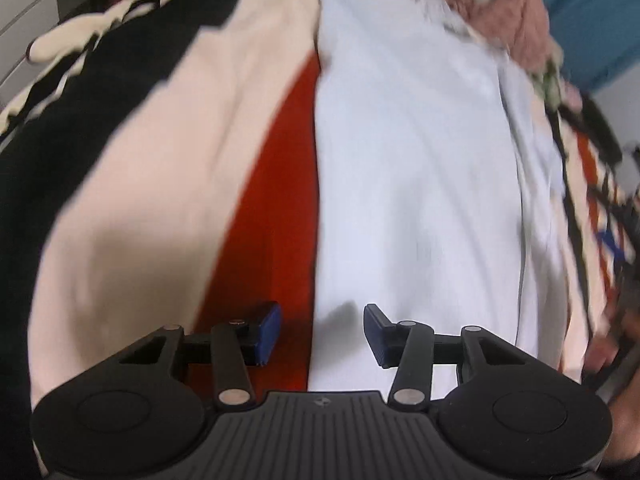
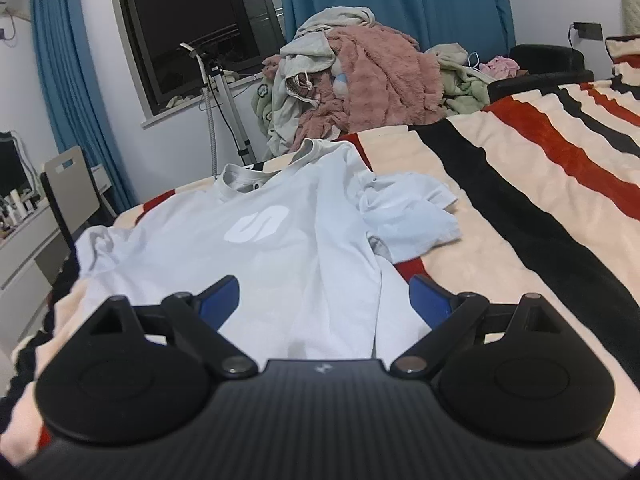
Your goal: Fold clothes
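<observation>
**Right wrist view: pale T-shirt spread on the striped bed**

Right wrist view shows the white T-shirt [image 2: 280,236] lying front up on the striped blanket [image 2: 520,208], one sleeve crumpled at its side. The right gripper [image 2: 324,300] hangs over its hem, jaws apart, gripping nothing. The left gripper [image 1: 322,334] hovers over the shirt's edge, jaws parted and empty. A heap of laundry [image 2: 360,84] sits beyond, before blue curtains [image 2: 400,0].

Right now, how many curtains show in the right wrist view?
2. One curtain hangs left of the window; the other curtain hangs right of it, behind the clothes pile. More may hang outside the frame.
</observation>
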The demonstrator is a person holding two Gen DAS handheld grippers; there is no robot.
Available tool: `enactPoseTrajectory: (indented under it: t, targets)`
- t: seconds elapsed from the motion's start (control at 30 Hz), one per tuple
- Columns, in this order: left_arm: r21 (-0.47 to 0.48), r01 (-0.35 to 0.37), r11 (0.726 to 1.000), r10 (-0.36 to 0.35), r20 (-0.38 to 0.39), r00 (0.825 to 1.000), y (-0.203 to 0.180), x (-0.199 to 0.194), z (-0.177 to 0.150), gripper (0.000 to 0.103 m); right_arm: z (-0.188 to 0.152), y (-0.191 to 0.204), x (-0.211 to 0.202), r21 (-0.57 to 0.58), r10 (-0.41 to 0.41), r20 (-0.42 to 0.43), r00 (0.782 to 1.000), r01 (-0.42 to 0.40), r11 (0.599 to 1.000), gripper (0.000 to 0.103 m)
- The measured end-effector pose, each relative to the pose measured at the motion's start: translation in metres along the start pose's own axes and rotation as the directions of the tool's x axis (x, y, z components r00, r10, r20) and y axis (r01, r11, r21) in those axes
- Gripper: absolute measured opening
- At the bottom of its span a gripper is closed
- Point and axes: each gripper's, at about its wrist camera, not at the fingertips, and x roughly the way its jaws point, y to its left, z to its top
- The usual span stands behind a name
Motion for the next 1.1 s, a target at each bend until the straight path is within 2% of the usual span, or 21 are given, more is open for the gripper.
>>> enactPoseTrajectory:
  t: [0.17,0.23,0.3,0.4,0.5,0.63,0.73,0.83,1.0,1.1]
  targets:
    - [0.002,0.005,1.000,-0.005,-0.105,0.994,-0.005,-0.004,-0.035,0.044,-0.003,-0.010,-0.035,0.040,0.016,0.008,1.000,-0.017,0.999,0.093]
    - [-0.010,-0.009,1.000,0.007,-0.119,0.993,-0.004,-0.007,-0.045,0.032,-0.005,-0.013,-0.044,0.033,0.005,0.013,1.000,-0.006,0.999,0.093]
    - [-0.009,-0.006,1.000,0.005,-0.125,0.992,-0.003,-0.011,-0.049,0.004,-0.005,-0.014,-0.047,0.030,-0.004,0.015,1.000,0.003,1.000,0.093]
    - [0.019,0.000,1.000,0.002,-0.087,0.996,-0.002,-0.030,-0.054,0.002,-0.006,-0.015,-0.047,0.030,-0.009,0.014,1.000,0.009,1.000,0.093]
    - [0.049,-0.059,0.997,0.061,-0.054,0.997,0.004,-0.058,-0.059,0.002,-0.006,-0.016,-0.048,0.030,-0.015,0.013,1.000,0.014,0.999,0.093]
    - [0.065,-0.147,0.987,0.150,-0.044,0.988,0.016,-0.082,-0.064,0.001,-0.007,-0.017,-0.049,0.030,-0.022,0.011,1.000,0.022,0.999,0.093]
    - [0.094,-0.158,0.983,0.159,-0.006,0.987,0.002,-0.085,-0.066,0.001,-0.007,-0.018,-0.049,0.030,-0.028,0.010,1.000,0.027,0.999,0.093]
    - [0.124,-0.162,0.979,0.159,0.036,0.987,-0.014,-0.088,-0.068,0.004,-0.007,-0.018,-0.050,0.026,-0.023,0.012,1.000,0.023,0.999,0.093]
    - [0.140,-0.130,0.982,0.110,0.138,0.984,-0.033,-0.109,-0.065,0.047,-0.005,-0.016,-0.054,0.021,-0.016,0.037,0.999,0.015,1.000,0.093]
    - [0.163,-0.139,0.977,0.096,0.249,0.964,-0.055,-0.114,-0.054,0.063,-0.004,-0.013,-0.056,0.008,-0.012,0.054,0.998,0.011,1.000,0.093]
